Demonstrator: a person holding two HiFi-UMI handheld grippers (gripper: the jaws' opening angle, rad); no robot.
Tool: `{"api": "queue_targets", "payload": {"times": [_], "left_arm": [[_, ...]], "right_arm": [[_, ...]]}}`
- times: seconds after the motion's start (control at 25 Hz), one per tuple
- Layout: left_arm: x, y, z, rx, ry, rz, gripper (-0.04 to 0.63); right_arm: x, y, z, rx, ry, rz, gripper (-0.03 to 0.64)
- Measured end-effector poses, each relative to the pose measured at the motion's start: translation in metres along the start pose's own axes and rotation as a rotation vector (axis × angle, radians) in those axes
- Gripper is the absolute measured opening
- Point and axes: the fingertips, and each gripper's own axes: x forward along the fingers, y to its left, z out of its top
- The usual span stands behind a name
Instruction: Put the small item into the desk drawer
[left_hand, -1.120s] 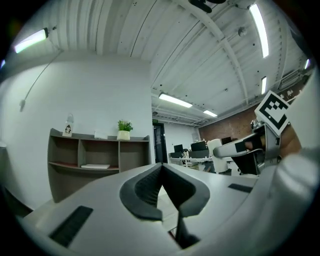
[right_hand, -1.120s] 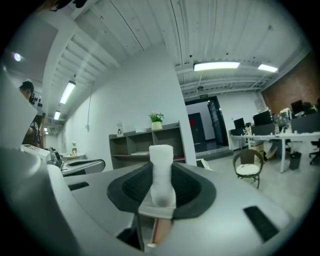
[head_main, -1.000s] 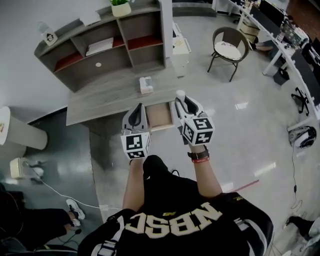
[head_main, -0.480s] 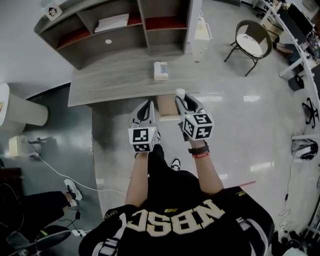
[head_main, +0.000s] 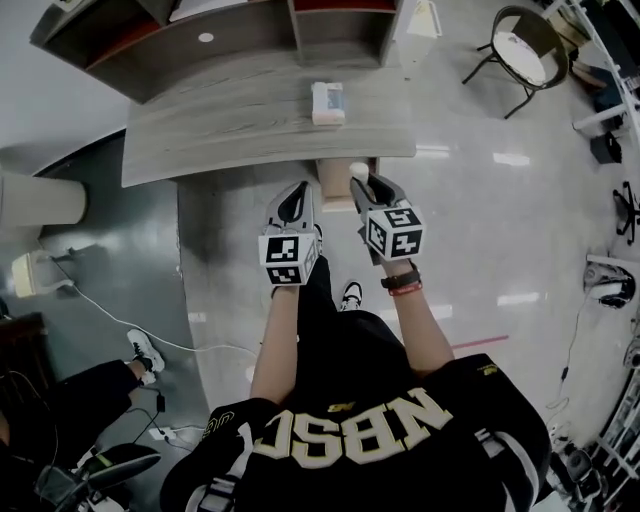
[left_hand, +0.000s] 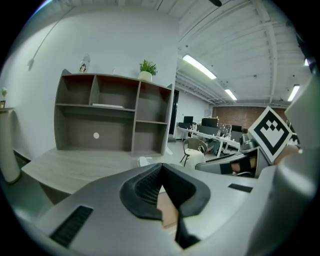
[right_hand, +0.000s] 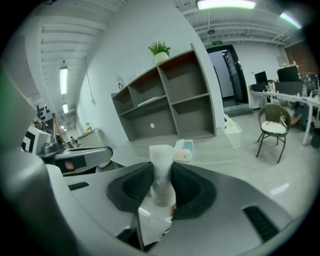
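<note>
While both forearms reach straight out toward the desk (head_main: 230, 120), the two grippers hang side by side just off its front edge, their marker cubes facing up at the head camera. The left gripper (head_main: 298, 196) has its jaws drawn together at the tips, with nothing between them. The right gripper (head_main: 366, 183) is clamped on the small white item (right_hand: 161, 172), which stands upright between the pads and pokes above them, level with the desk's front edge. A dark watch and a red band (head_main: 402, 283) sit on the right wrist.

Only a tan strip of the open drawer (head_main: 334, 184) shows under the desk's front edge, between the two grippers; the rest is covered by the jaws and the desktop. What the white item is cannot be made out, and its lower end is blurred in the right gripper view. In the left gripper view a tan patch shows through the gap behind the closed tips.

On the desk, well back from the drawer, lies a tissue box (head_main: 328, 102). A grey shelf unit (head_main: 250, 35) stands along the desk's far side. Off the desk's right end is a round chair (head_main: 522, 50). On the floor to the left of the desk runs a white cable (head_main: 120, 320), near another person's shoe (head_main: 143, 350).
</note>
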Motion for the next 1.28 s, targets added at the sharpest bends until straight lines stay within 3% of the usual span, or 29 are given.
{"api": "queue_targets", "payload": {"times": [0.52,1.08,1.28], "left_arm": [[0.033,0.015,-0.072,-0.056,0.114,-0.008,0.014],[0.054,0.031,-0.124,-0.084,0.186,-0.030,0.014],[0.056,0.035,-0.143,-0.057,0.230,-0.041,0.014]], "right_arm": [[0.066,-0.026,-0.089,0.004,0.206,0.004,0.112],[0.124,-0.038,-0.190,-0.212,0.476,0.083,0.112],[0.147,-0.051,-0.229,-0.349,0.569,0.096,0.112]]}}
